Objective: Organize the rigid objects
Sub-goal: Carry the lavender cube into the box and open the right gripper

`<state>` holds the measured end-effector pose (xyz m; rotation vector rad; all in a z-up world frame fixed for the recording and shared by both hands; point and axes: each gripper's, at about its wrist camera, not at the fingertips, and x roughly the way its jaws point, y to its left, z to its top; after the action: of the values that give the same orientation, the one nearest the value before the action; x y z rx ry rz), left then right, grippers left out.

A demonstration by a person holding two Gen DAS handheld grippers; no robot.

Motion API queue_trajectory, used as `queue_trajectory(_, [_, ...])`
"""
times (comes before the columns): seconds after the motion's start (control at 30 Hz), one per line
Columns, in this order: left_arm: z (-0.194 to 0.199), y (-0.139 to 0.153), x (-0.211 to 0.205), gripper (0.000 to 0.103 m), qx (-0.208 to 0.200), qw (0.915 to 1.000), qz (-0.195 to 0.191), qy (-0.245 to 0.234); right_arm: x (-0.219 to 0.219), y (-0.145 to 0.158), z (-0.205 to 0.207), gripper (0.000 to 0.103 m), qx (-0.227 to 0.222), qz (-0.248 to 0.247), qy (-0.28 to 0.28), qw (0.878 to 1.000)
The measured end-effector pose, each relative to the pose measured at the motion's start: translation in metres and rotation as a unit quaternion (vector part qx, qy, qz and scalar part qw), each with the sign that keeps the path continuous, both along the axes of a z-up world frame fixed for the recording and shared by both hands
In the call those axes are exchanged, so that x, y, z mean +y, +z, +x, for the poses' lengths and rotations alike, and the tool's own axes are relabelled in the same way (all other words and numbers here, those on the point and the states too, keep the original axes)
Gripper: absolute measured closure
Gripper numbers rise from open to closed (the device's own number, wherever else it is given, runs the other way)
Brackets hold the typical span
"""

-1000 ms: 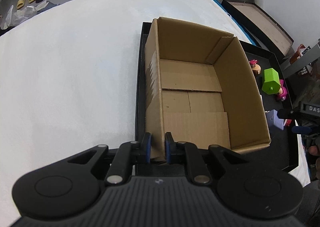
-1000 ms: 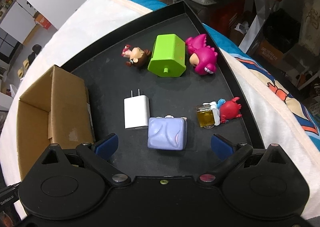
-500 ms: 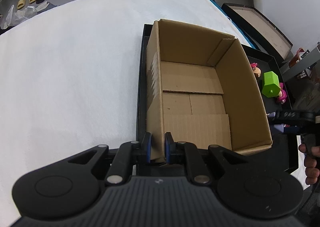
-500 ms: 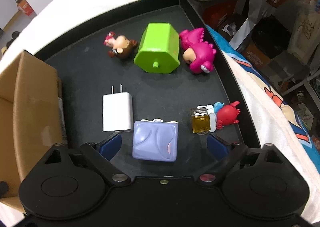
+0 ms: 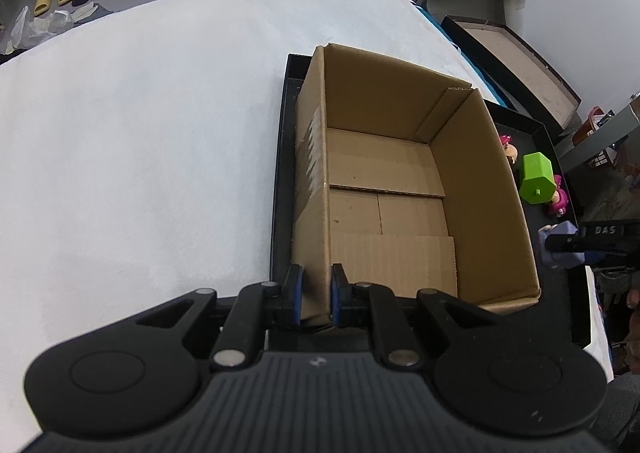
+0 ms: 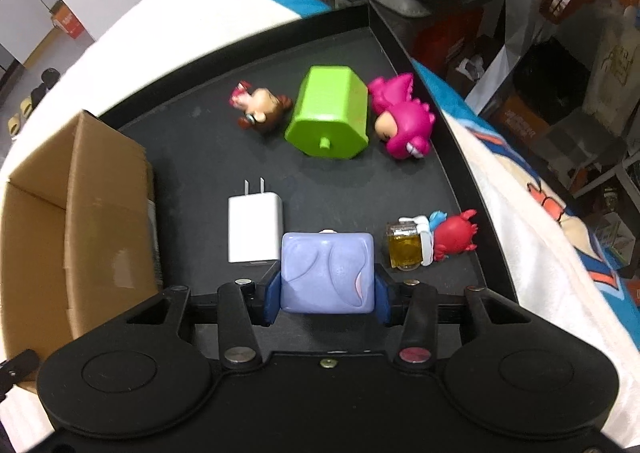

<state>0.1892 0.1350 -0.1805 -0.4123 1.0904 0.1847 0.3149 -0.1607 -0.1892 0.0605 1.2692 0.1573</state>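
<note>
My left gripper (image 5: 316,295) is shut on the near left corner wall of an open, empty cardboard box (image 5: 400,189) that stands on a black tray (image 5: 280,181). My right gripper (image 6: 327,295) is shut on a lavender cube toy (image 6: 328,271) low over the tray (image 6: 200,109); the toy also shows in the left wrist view (image 5: 558,249). On the tray lie a white charger plug (image 6: 254,231), a green hexagonal block (image 6: 330,117), a pink dinosaur figure (image 6: 404,121), a small brown-haired figure (image 6: 260,109) and a red crab figure with a yellow jar (image 6: 432,239).
The box (image 6: 60,229) fills the tray's left side. The tray lies on a white cloth surface (image 5: 140,153). A patterned blanket (image 6: 540,221) runs along the tray's right edge. Another flat tray (image 5: 516,57) and shelving stand beyond.
My right gripper moved down onto the lavender cube toy and closed on it. The left gripper keeps its hold on the box wall.
</note>
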Motion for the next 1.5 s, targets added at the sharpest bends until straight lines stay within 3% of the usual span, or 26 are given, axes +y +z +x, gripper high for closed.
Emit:
queue_trajectory(0.77, [-0.004, -0.001, 0.006, 0.089, -0.008, 0.9998, -0.018, -0.001, 0.045, 0.093, -0.013, 0.060, -0.093, 0.026, 0.075, 0.993])
queue_trajectory(1.1, [-0.004, -0.001, 0.008, 0.088, -0.012, 0.9996, -0.024, 0.000, 0.074, 0.109, -0.016, 0.059, -0.106, 0.047, 0.112, 0.987])
queue_trajectory(1.5, [-0.008, -0.001, 0.012, 0.088, -0.021, 0.9993, -0.031, 0.001, 0.123, 0.114, -0.019, 0.059, -0.113, 0.037, 0.171, 0.978])
